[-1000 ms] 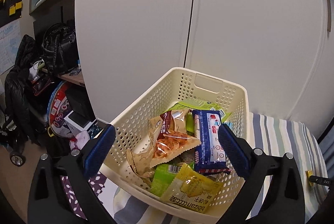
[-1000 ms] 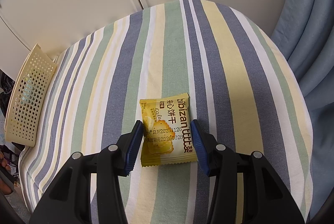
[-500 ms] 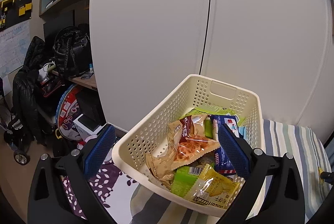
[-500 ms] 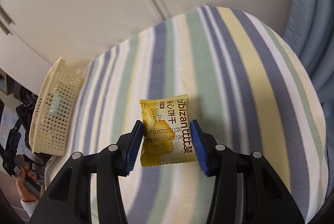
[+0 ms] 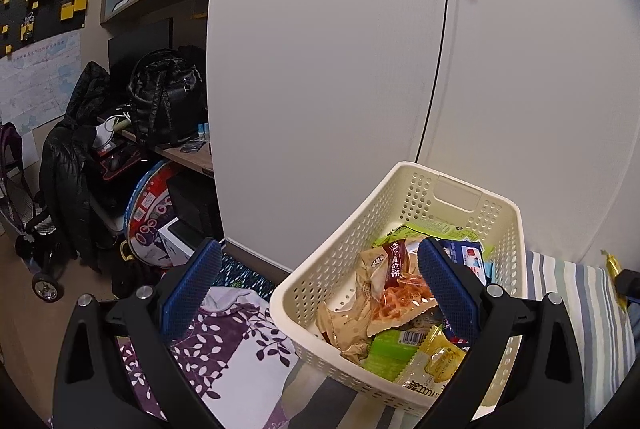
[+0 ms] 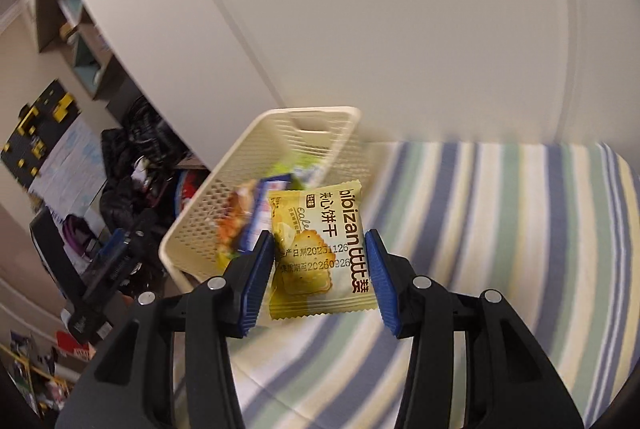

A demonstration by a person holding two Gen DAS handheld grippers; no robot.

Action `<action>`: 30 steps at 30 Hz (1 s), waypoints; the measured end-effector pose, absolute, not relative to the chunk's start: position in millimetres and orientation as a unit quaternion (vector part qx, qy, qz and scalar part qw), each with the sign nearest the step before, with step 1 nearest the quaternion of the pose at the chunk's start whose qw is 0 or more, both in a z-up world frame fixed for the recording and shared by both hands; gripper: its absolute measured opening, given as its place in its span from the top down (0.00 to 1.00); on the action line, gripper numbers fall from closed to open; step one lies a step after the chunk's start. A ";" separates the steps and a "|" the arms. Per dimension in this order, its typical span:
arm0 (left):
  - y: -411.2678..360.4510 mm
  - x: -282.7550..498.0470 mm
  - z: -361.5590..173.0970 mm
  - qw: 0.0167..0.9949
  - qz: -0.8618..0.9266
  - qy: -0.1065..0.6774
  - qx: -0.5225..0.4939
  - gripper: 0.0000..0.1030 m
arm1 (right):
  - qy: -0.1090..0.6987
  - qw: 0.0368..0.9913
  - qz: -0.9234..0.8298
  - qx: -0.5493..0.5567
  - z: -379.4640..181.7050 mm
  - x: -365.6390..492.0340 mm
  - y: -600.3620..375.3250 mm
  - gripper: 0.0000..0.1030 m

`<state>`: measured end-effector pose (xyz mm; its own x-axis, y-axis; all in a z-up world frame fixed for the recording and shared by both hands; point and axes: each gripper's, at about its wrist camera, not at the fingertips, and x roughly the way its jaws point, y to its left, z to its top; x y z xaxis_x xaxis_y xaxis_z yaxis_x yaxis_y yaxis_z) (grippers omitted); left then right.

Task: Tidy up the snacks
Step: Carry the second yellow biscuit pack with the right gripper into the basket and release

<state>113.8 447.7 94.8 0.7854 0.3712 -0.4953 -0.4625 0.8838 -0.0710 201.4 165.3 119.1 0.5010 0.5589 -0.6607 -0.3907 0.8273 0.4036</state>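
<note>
Sitting pinched between right tongs [image 6: 320,277], yellow biscuit packet [image 6: 320,249], beside basket [image 6: 256,165].

Dim, even indoor light, fisheye bending and dark corners — right wrist view motion-blurred, left sharp

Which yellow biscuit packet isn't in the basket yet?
The yellow biscuit packet pinched in the right gripper; its twin already lies inside the basket.

Motion blur smears the basket [image 6: 256,165] and its snacks [image 6: 240,225], perhaps five packets, in the right wrist view.
</note>
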 end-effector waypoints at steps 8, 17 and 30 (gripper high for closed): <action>464.8 107.1 95.9 0.936 0.231 0.234 -0.122 0.03 | 0.423 0.849 0.313 0.054 118.6 206.4 264.1 0.54; 475.6 108.6 89.4 0.930 0.239 0.242 -0.137 0.03 | 0.449 0.844 0.292 0.035 88.3 216.4 300.8 0.34; 473.4 103.7 94.4 0.932 0.250 0.231 -0.129 0.03 | 0.419 0.876 0.238 -0.023 98.1 177.3 267.8 0.07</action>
